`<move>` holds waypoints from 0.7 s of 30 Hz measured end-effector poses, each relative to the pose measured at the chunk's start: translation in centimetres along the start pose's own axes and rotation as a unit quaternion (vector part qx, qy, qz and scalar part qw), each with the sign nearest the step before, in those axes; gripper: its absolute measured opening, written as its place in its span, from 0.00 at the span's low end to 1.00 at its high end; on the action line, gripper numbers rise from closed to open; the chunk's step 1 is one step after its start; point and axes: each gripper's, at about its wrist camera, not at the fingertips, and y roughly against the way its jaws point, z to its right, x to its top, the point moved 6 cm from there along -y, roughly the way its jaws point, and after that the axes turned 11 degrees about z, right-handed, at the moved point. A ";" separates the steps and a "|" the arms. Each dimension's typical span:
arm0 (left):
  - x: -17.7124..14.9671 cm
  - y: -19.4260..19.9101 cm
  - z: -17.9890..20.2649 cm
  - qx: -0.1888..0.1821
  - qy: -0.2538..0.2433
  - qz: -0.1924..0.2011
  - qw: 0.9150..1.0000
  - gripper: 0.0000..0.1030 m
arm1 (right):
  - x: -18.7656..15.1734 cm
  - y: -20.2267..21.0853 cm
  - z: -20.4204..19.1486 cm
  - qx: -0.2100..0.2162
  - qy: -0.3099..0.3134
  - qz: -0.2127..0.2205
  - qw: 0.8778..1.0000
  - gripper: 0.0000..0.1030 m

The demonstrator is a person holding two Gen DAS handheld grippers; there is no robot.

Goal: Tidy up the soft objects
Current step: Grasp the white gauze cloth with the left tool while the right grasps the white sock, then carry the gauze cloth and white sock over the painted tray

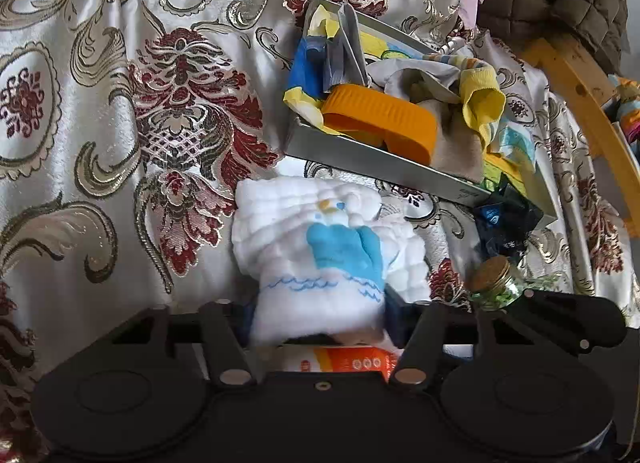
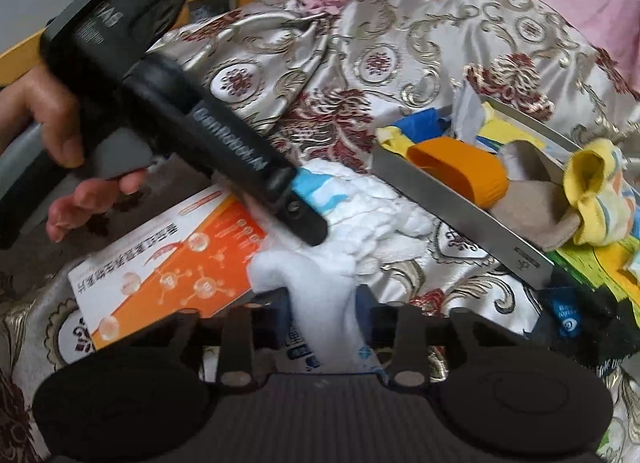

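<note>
A white quilted cloth [image 1: 316, 247] with a blue print lies bunched on the patterned bedspread, just in front of a metal tray [image 1: 360, 161]. My left gripper [image 1: 320, 315] is shut on its near end. In the right wrist view the same cloth [image 2: 360, 215] stretches between both grippers. My right gripper [image 2: 324, 315] is shut on its other white end. The left gripper [image 2: 300, 215] shows there as a long black tool held by a hand, reaching in from the upper left.
The tray [image 2: 460, 211] holds an orange band [image 1: 380, 119], a beige cloth [image 1: 456, 143], a yellow-edged sock [image 1: 484, 99] and blue and yellow items. An orange and white box [image 2: 168, 263] lies under the cloth. A corked glass jar [image 1: 496, 279] and a dark packet [image 1: 504, 219] lie right. A wooden rail [image 1: 580, 91] borders the bed.
</note>
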 end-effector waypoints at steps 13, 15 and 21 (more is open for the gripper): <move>2.6 3.3 0.5 -0.002 0.008 0.102 0.995 0.19 | 0.9 1.4 1.7 -0.031 -0.035 0.038 0.998 0.05; 3.0 4.0 0.6 -0.003 0.009 0.122 0.993 0.19 | 1.2 1.9 2.2 -0.032 -0.049 0.046 0.997 0.05; 3.8 5.9 1.6 -0.014 0.006 0.168 0.986 0.19 | 2.2 4.1 3.9 -0.041 -0.073 0.072 0.994 0.05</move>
